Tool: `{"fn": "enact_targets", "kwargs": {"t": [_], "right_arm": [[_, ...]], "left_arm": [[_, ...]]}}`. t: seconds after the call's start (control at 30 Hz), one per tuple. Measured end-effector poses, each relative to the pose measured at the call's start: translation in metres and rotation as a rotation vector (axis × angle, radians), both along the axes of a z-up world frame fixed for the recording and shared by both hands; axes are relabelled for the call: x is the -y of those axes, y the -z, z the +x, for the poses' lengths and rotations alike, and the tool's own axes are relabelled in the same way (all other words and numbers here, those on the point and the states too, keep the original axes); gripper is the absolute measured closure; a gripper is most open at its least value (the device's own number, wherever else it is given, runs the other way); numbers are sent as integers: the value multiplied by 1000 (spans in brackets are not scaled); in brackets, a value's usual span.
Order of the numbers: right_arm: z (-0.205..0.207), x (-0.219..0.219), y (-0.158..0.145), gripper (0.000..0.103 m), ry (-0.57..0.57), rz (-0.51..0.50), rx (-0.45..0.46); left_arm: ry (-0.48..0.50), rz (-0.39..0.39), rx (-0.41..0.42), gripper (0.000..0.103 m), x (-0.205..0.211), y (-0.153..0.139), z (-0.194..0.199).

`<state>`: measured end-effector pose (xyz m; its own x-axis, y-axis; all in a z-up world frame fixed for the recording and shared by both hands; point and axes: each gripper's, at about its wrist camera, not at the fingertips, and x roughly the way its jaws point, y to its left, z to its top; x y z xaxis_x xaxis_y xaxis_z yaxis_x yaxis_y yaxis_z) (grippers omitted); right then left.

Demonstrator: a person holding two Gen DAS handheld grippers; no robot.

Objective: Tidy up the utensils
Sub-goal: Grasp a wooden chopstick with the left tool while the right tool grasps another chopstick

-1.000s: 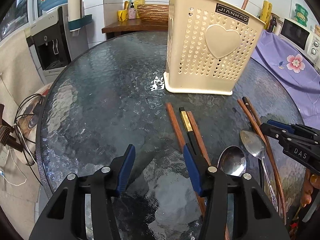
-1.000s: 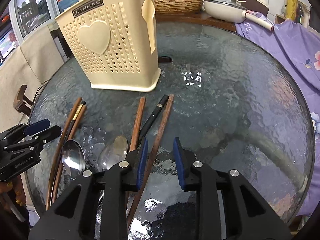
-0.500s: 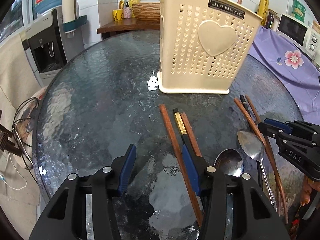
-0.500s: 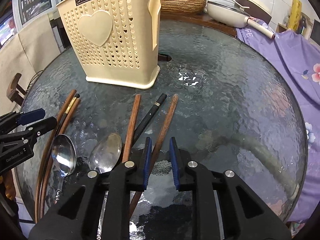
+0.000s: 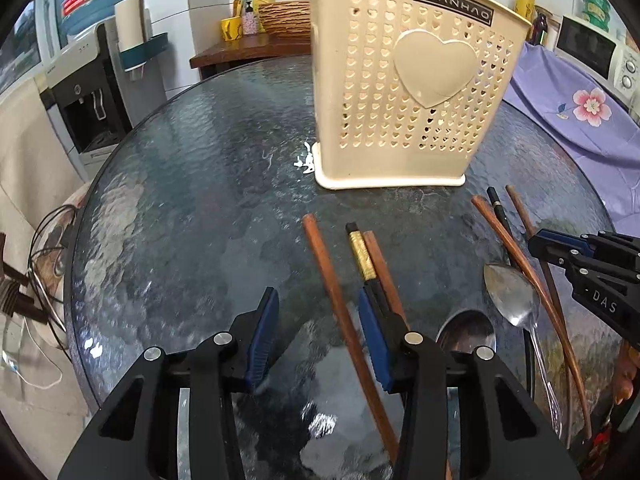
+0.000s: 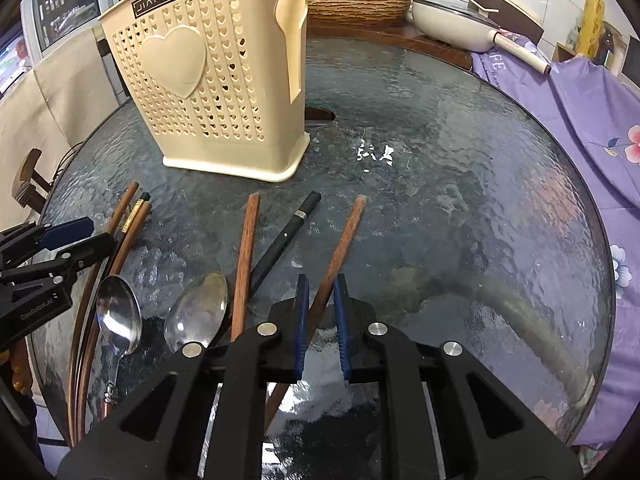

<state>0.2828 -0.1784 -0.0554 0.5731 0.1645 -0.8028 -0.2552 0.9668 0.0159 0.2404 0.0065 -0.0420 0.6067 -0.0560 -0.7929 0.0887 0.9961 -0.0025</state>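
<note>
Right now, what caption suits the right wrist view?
Right gripper closing on a wooden chopstick beside the cream utensil holder.

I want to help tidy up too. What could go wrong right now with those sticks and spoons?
The right gripper has just been closing on one brown chopstick near its end, so the long free part might swing or slip out. The left gripper has a brown chopstick between open jaws, with a black-and-gold one right beside; it might nudge that, or grab both.
</note>
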Motion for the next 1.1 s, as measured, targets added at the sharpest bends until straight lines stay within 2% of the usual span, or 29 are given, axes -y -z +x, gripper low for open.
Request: {"fn": "enact_targets", "kwargs": {"t": [0.13,0.23,0.57,0.7,0.9,1.1], "right_arm": [[7,-4,0,89,8,-2,-3],[14,-6,-1,89,19,1,-6],[36,-6,-1,95,57,8,10],[41,1,1,95,75,49,14],[51,15,2,95,106,167,3],[52,30,-15,95,137,273,80]], "left_arm": [[3,3,-6,63,2,0,10],[4,10,-9,67,3,0,17],[-5,22,-6,88,2,-1,31],[-14,23,0,92,2,-1,35],[-25,8,8,94,2,0,41],[-34,-46,41,95,-4,-7,43]]}}
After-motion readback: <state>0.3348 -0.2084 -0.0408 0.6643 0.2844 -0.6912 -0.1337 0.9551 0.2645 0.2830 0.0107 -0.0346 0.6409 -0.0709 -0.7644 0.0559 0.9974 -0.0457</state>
